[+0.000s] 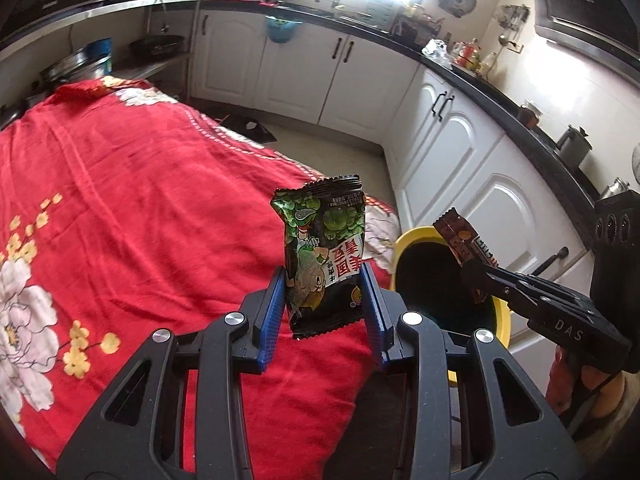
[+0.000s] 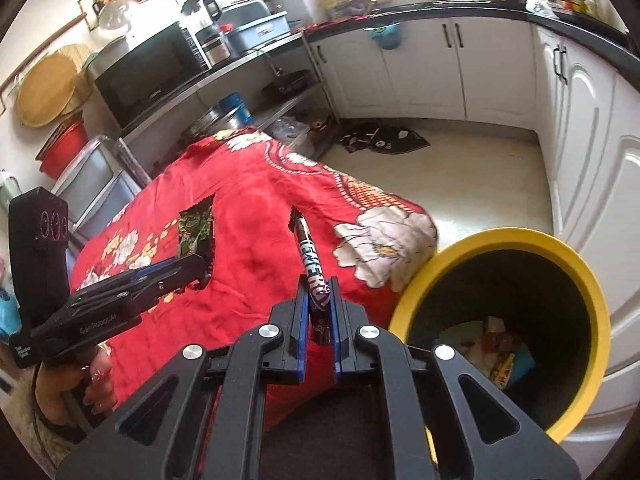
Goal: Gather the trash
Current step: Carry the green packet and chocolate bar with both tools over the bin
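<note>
My left gripper (image 1: 325,280) is shut on a green snack packet (image 1: 324,256), held upright above the red flowered tablecloth (image 1: 140,200) near its right edge. The same left gripper (image 2: 200,260) and packet (image 2: 196,232) show at the left of the right wrist view. My right gripper (image 2: 319,286) is shut on a dark candy bar wrapper (image 2: 312,264) that sticks up between the blue pads. In the left wrist view the right gripper (image 1: 476,272) holds that wrapper (image 1: 464,240) over the mouth of the yellow-rimmed black bin (image 1: 412,240). The bin (image 2: 576,272) stands beside the table's corner with wrappers inside.
White cabinet doors (image 1: 460,152) under a black counter run behind and to the right of the bin. A dark mat (image 2: 384,140) lies on the pale floor. A metal shelf with a microwave (image 2: 148,72) stands beyond the table. A hand (image 2: 92,384) grips the left tool.
</note>
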A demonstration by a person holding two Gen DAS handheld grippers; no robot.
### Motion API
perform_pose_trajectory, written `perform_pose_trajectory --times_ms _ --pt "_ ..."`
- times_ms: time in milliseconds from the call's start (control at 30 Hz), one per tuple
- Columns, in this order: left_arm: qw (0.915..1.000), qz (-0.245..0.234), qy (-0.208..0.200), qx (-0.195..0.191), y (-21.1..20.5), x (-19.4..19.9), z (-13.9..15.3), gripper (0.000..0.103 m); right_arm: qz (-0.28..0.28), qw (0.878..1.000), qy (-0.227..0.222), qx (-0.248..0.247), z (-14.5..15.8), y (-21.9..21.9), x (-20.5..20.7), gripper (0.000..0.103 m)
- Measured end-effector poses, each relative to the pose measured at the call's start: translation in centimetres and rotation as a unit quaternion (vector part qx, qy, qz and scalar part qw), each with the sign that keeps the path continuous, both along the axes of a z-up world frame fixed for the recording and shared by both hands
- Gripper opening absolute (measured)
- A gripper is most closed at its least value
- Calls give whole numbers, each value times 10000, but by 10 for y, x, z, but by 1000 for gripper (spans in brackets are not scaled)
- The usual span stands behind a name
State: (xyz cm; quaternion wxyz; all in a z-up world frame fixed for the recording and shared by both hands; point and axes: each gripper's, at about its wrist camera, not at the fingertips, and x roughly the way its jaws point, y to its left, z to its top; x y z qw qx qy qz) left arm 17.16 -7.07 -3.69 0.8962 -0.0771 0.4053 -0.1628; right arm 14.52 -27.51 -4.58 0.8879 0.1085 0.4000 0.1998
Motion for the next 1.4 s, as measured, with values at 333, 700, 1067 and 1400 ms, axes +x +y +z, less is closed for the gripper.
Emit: perform_pose_trajectory --times_ms 333,700,1067,1400 --pt "9993 -341 -156 -11 -31 2 10 29 -466 9989 -55 -44 4 -32 -8 9" --pt "9974 -625 -367 -37 -59 2 20 29 -985 9949 -158 -157 7 -64 -21 9" --pt "9946 -885 -540 -16 -91 -3 21 29 -1444 9886 -318 -301 9 -86 -34 9" --pt "9924 -1044 -647 29 -106 -5 15 29 -1677 9834 -524 -449 3 -93 -46 9"
